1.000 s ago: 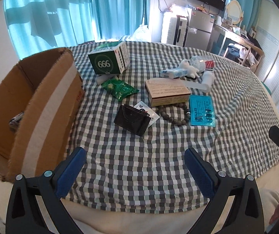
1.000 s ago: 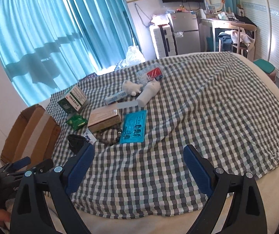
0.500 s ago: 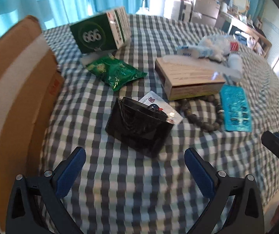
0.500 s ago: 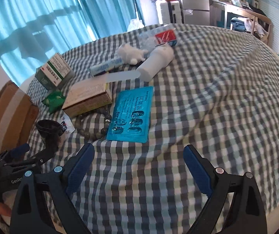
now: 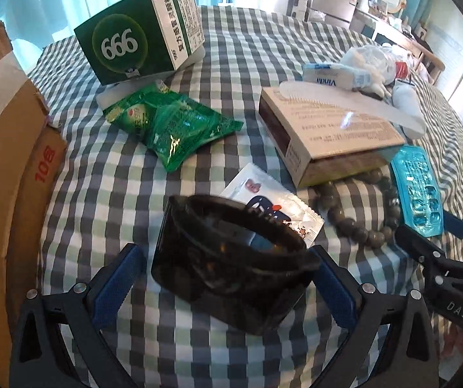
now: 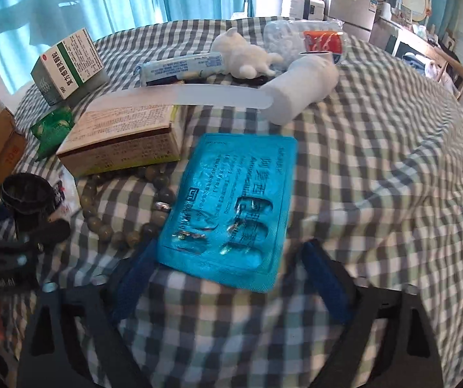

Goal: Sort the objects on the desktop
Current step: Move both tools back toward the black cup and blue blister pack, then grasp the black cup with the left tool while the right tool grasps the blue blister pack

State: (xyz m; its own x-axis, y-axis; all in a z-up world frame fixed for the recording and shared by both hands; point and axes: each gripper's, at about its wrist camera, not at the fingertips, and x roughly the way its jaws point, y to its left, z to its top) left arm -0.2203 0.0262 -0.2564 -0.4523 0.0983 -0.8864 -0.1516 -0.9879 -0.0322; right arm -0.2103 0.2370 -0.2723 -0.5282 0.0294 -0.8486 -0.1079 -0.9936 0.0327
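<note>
My left gripper (image 5: 226, 281) is open, its jaws on either side of a black hair claw clip (image 5: 231, 262) that lies on the checked cloth. My right gripper (image 6: 228, 281) is open, its jaws flanking the near edge of a blue blister pack of pills (image 6: 231, 207). A bead bracelet (image 6: 124, 207) lies between the two. A tan medicine box (image 5: 325, 135), a green sachet (image 5: 170, 126), a green "999" box (image 5: 137, 35), a small white sachet (image 5: 273, 203) and a tissue pack (image 6: 183, 66) lie beyond.
An open cardboard box (image 5: 2, 148) stands at the left edge of the cloth. A white bottle (image 6: 302, 87), a white plush toy (image 6: 244, 51), a clear flat stick (image 6: 215, 95) and a plastic bag (image 6: 299, 37) lie farther back. Room furniture stands behind.
Both grippers have moved forward and down. The left one now straddles the black clip; the right one has closed in on the blue blister pack. Both stay open.
</note>
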